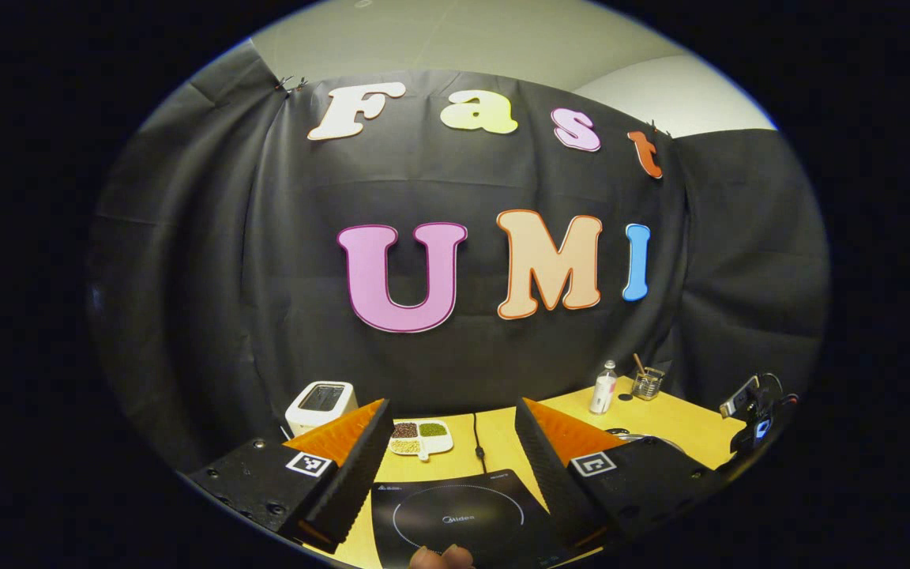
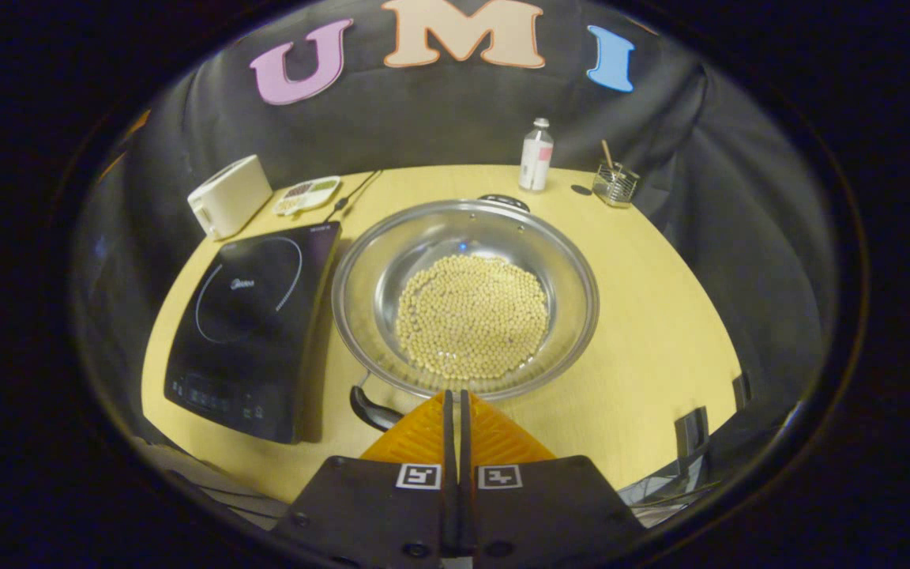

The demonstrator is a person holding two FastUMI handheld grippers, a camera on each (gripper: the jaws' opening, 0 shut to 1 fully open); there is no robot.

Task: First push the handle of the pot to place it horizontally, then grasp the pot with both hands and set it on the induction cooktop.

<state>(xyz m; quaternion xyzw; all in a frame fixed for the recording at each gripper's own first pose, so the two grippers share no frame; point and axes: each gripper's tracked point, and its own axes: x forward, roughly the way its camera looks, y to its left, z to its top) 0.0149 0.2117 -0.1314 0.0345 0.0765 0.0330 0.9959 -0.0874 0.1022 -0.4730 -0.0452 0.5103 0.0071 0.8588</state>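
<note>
In the right gripper view the pot (image 2: 464, 296) sits at the centre of the frame on the yellow worktop (image 2: 660, 316), a wide steel pan holding a layer of pale beans (image 2: 471, 316). One dark handle (image 2: 372, 409) juts from its lower-left rim, just left of the right gripper (image 2: 455, 403), whose fingers are pressed together with nothing between them; a second handle (image 2: 504, 201) shows at the upper rim, so the handle axis runs up-down rather than across. The right gripper seems the nearer one for the push. The induction cooktop (image 2: 253, 328) lies just left of the pot. In the left gripper view the left gripper (image 1: 451, 442) is spread wide and empty above the cooktop's ring.
</note>
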